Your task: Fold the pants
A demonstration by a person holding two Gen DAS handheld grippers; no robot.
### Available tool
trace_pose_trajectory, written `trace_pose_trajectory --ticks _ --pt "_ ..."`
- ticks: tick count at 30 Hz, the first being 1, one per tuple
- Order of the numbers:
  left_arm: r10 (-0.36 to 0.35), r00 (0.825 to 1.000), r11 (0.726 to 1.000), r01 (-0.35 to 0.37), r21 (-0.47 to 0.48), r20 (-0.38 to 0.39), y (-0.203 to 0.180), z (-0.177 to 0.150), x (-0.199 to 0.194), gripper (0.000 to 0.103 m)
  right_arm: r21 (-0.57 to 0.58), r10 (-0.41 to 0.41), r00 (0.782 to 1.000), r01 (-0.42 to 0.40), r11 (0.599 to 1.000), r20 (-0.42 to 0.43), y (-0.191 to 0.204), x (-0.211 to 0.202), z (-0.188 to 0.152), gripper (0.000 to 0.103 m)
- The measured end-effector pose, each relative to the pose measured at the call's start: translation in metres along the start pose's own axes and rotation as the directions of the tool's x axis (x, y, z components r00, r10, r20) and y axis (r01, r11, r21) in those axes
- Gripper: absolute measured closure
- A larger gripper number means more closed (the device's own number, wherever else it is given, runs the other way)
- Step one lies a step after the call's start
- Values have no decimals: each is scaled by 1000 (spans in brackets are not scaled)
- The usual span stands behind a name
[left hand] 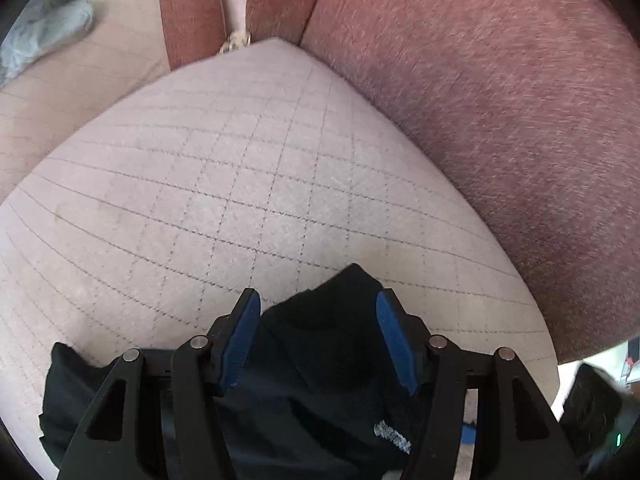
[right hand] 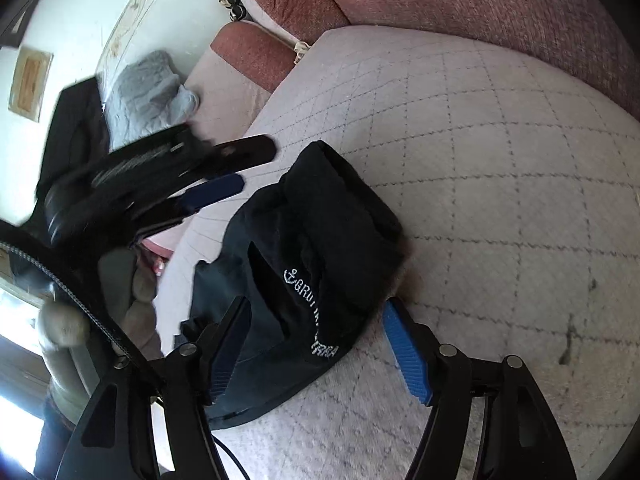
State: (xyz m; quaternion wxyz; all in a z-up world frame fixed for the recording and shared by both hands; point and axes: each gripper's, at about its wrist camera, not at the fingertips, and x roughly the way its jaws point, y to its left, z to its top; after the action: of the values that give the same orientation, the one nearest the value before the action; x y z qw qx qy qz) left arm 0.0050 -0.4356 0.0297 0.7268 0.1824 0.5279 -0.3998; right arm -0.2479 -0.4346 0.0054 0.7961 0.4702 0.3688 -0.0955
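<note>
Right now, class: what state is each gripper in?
Left gripper: open, holding nothing.
Right gripper: open around the folded pants, not gripping.

Your left gripper (left hand: pixel 318 320) points down at the quilted seat cushion (left hand: pixel 248 168), jaws apart w/ the blue pads (left hand: pixel 244 340) either side of the black pants (left hand: pixel 316 380), not pressing on them. Pants sit bunched at the cushion's near edge, white lettering (left hand: pixel 394 436) showing btwn the fingers. Red backrest (left hand: pixel 500 100) runs along the right, grey cloth (left hand: pixel 44 28) lies top left.
</note>
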Motion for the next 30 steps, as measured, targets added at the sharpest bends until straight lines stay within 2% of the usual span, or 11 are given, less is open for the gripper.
trace_pose_trajectory --ticks 4,7,11,12,13,14,15,17,20,24,30 --pt "-49 998 998 47 -35 -51 4 10 19 43 -23 -31 999 31 999 28 9 6 -3 18" --pt "-94 991 995 92 -24 -97 -3 14 33 43 9 -7 998 6 1000 55 9 9 -4 7" --pt "-47 987 996 58 71 -154 -19 14 48 38 16 -8 998 7 1000 57 12 16 -2 6" --pt "-26 986 995 42 92 -163 -22 13 49 48 10 -1 998 0 1000 56 14 17 -2 13" --pt "3 987 992 18 126 -159 -26 11 49 60 10 11 999 -12 1000 54 15 18 -2 36" --pt "32 989 984 -6 178 -146 -30 7 45 66 31 52 998 -53 998 30 15 22 -1 50" --pt "43 989 978 -13 207 -140 -33 5 42 73 62 84 996 -84 995 -1 12 28 -1 77" --pt "51 993 968 -22 251 -110 -34 -2 28 80 83 95 996 -94 992 -4 12 31 -2 78" --pt "26 999 969 -16 245 -37 -23 -9 -6 83 9 99 995 -99 995 24 34 24 -2 79" --pt "-21 999 986 13 169 44 7 -19 -57 83 -131 116 991 -107 986 61 77 15 -10 79" --pt "-61 987 998 61 7 146 86 -54 -123 83 -264 164 986 -150 953 34 144 25 -32 79"
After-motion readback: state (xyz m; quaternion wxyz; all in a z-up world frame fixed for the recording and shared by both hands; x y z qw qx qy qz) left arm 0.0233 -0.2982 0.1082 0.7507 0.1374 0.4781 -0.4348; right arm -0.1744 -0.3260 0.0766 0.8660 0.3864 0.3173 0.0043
